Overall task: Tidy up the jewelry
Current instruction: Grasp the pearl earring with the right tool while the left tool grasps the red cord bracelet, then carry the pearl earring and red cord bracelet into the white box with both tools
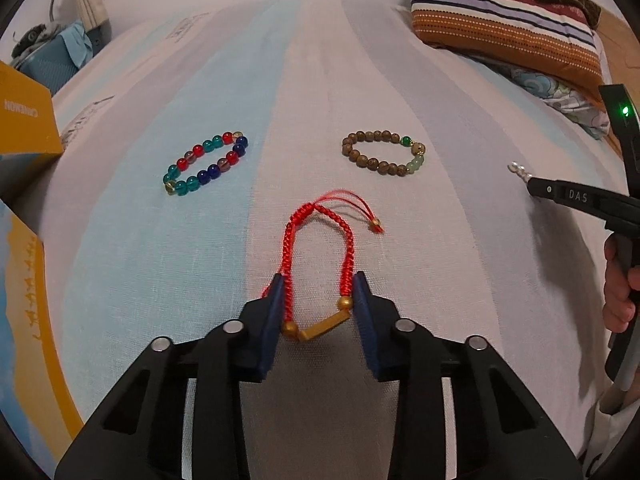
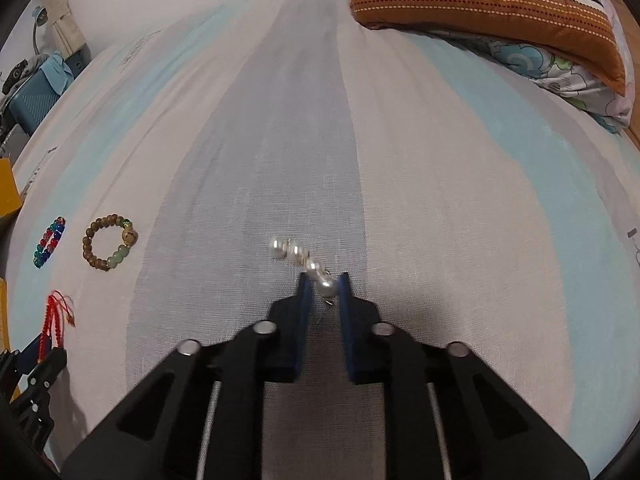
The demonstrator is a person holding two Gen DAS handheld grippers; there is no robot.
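Note:
A red braided bracelet [image 1: 316, 248] with gold beads lies on the striped sheet [image 1: 460, 280]. My left gripper [image 1: 319, 286] is open, its blue fingers on either side of the bracelet's near end. A multicoloured glass-bead bracelet [image 1: 206, 164] lies at far left and a brown wooden-bead bracelet [image 1: 384, 152] at far right. My right gripper [image 2: 323, 282] is shut on a white pearl piece [image 2: 304, 258], whose free end rests on the sheet [image 2: 440, 240]. The pearls also show in the left wrist view [image 1: 518, 171]. The red [image 2: 58, 312], wooden [image 2: 110, 246] and glass-bead [image 2: 50, 242] bracelets show at left in the right wrist view.
A yellow cardboard box [image 1: 24, 120] stands at the left edge. Striped pillows [image 1: 508, 12] and a floral quilt [image 2: 560, 68] are piled at the far right. A blue suitcase [image 2: 32, 100] stands beyond the bed at left.

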